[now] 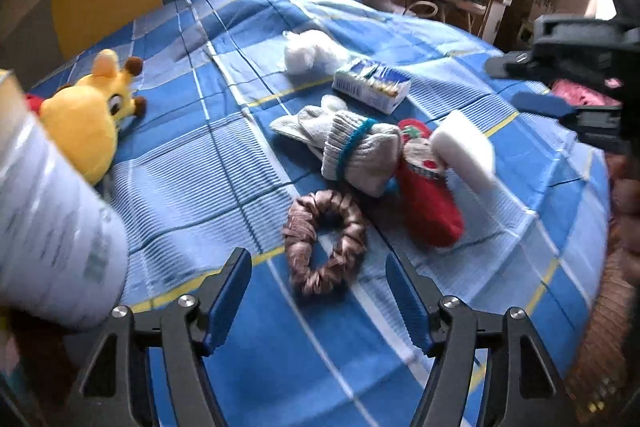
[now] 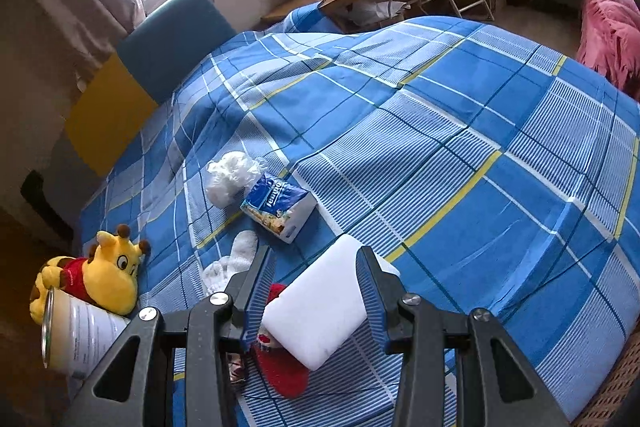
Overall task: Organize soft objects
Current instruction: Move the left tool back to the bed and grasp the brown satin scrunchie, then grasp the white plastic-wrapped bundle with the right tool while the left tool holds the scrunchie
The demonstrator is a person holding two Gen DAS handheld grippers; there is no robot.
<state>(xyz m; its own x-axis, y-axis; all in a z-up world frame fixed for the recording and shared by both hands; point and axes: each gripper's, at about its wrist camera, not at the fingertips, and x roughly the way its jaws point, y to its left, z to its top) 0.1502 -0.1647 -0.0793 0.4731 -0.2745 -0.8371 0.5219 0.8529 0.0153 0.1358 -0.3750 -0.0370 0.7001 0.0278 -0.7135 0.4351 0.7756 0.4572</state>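
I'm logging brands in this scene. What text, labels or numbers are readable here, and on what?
"Tempo": printed in white on the blue tissue pack, seen at an angle, so the reading is not certain.
Can beside the giraffe plush: lines of small print, too blurred to read.
Nothing else readable.

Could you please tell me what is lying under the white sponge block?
The white sponge block leans on a red sock over the blue plaid bedspread. What the block covers cannot be seen.
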